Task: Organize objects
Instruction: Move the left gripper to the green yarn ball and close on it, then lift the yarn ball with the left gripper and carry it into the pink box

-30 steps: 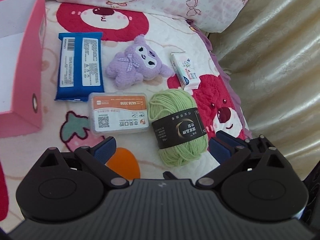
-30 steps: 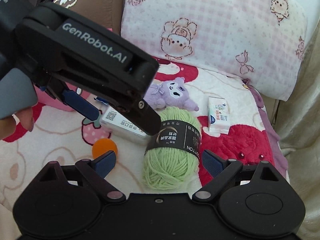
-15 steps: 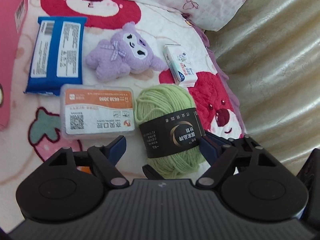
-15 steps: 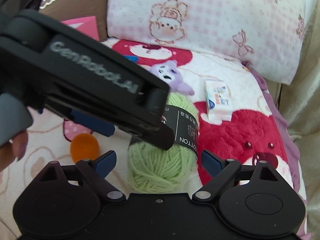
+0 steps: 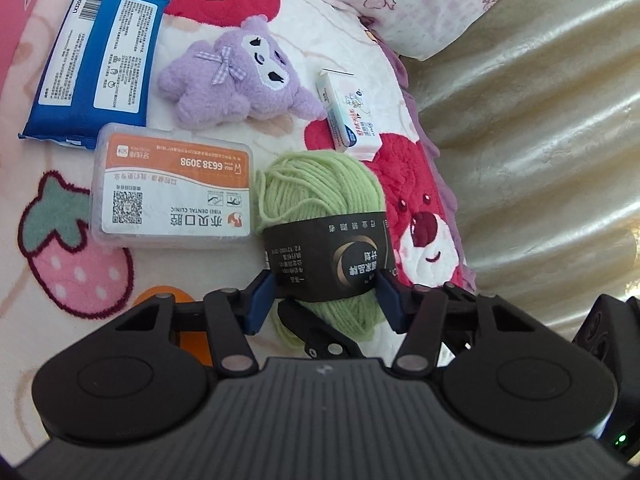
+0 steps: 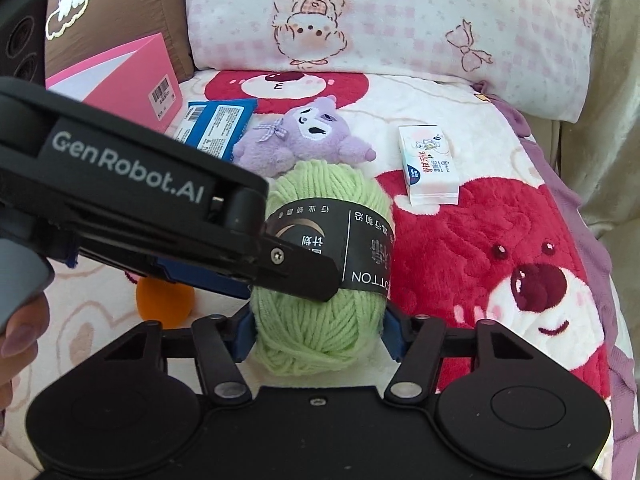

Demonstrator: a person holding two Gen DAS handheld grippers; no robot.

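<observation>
A plush blanket (image 5: 192, 60) printed with red bears and a strawberry covers the bed, with a soft pink-checked pillow (image 6: 400, 16) at its head and a shiny, ribbed cream curtain (image 5: 540, 140) along one side. Only the right wrist view shows the pink card box (image 6: 132, 76) and the brown cushion (image 6: 132, 4) behind it.

On the blanket lie a glossy blue wipes pack (image 5: 96, 64), a fuzzy purple toy (image 5: 236, 76) with a checked bow, a frosted plastic case (image 5: 172, 192) with an orange label, a small white carton (image 5: 348, 116) and a smooth orange ball (image 6: 164, 300).

The yarn (image 5: 320, 188), a fat oval skein of pale green strands with a black paper band round its waist, lies in the middle, beside the case and just below the toy.

The left gripper (image 5: 324, 296) has just been closing, and its blue pads press the band on both sides. The right gripper (image 6: 316, 336) has also just been closing; its pads squeeze the skein's near end. From the right wrist the left gripper's black body, lettered in white, crosses over the skein, and a fingertip (image 6: 20, 332) shows at the edge.
</observation>
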